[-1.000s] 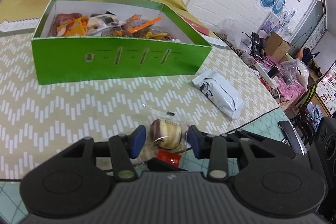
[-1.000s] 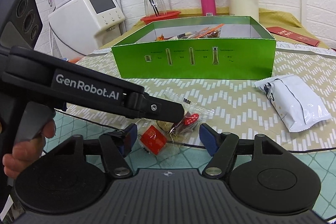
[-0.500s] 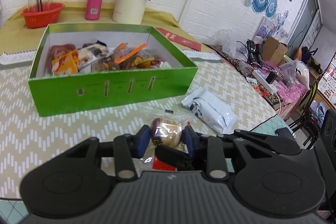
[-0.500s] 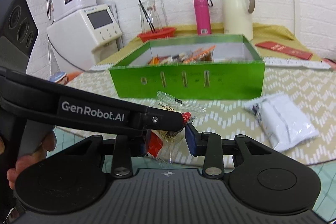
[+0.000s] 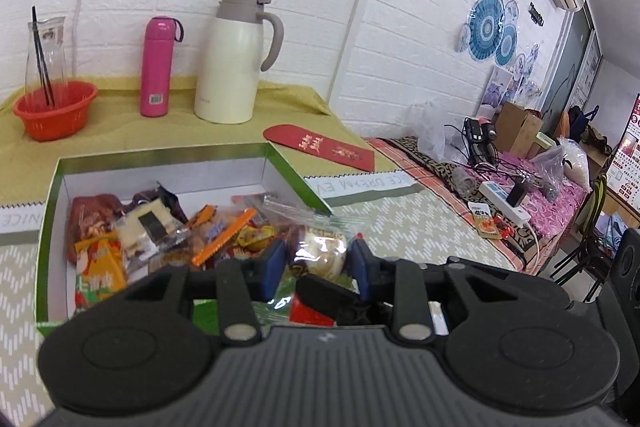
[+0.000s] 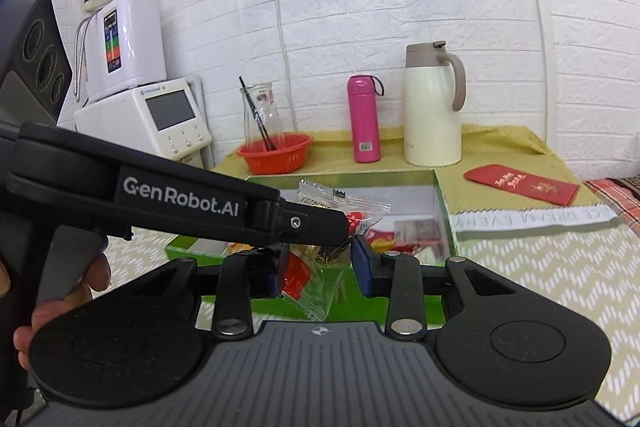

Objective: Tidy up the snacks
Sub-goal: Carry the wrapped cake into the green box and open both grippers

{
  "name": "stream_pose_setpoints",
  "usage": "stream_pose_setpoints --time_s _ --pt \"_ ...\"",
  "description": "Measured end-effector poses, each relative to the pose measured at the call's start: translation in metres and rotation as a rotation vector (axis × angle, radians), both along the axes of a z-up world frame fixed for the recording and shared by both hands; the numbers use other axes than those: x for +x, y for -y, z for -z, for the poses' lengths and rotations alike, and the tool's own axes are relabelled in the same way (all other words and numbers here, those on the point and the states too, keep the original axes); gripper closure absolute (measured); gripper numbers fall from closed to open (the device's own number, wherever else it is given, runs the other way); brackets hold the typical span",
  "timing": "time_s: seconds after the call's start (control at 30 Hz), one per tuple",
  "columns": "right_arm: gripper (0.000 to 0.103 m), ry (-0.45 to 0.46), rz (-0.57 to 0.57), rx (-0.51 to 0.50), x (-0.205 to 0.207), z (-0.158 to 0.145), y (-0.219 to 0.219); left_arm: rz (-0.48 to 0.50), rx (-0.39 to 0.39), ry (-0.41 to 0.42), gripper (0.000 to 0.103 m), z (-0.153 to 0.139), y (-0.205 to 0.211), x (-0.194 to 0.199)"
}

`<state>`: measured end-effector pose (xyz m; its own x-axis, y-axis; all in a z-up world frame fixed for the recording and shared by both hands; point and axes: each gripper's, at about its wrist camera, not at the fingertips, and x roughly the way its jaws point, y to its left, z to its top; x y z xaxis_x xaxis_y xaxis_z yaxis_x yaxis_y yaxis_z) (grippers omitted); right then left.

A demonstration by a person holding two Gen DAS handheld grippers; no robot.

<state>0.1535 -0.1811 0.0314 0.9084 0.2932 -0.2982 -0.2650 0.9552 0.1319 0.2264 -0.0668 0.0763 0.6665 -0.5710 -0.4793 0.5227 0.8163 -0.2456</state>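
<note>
1. The left tool (image 5: 316,263) is clenched on a clear-wrapped pastry (image 5: 320,253); its blue pads press the round cake from both sides; the packet hangs in the air, clear of the desk (image 5: 400,223).
2. The right tool (image 6: 320,259) comes at the same packet from the other side; its pads flank the lower wrapper with the red sachet (image 6: 298,275), and I judge it closed on that wrapper, though the left tool's finger crosses in front and hides the contact on one side.
3. The relation that matters: the green box (image 5: 48,227) lies just ahead of and below the held pastry; in the left wrist view the packet sits over the box's near right portion, with the near wall under the tool; in the right wrist view the open box shows right behind the wrapper.
4. The wrapper's long axis runs roughly upright, crimped top above the left tool's finger, tail hanging below.
5. The box's left and middle are already heaped with snacks (image 5: 132,239); the right end shows more bare floor.
6. My judgement: the coming move is a short carry forward and down, then a release; both tools are equally near, so both must let go, or the film may tear.
</note>
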Motion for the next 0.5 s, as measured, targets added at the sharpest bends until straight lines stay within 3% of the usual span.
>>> stream_pose_setpoints --time_s 0.4,0.43,0.47,0.5 --pt "0.042 -0.027 -0.005 0.006 0.052 0.02 0.019 -0.014 0.039 -0.028 0.071 0.019 0.02 0.056" --pt "0.04 -0.024 -0.009 -0.011 0.053 0.022 0.018 -0.021 0.048 -0.018 0.062 0.02 0.02 0.057" --pt "0.038 -0.014 -0.012 -0.035 0.053 0.024 0.016 -0.038 0.055 -0.003 0.034 0.021 0.02 0.056" --pt "0.029 -0.009 -0.014 -0.054 0.052 0.025 0.016 -0.06 0.05 0.019 0.033 0.022 0.018 0.053"
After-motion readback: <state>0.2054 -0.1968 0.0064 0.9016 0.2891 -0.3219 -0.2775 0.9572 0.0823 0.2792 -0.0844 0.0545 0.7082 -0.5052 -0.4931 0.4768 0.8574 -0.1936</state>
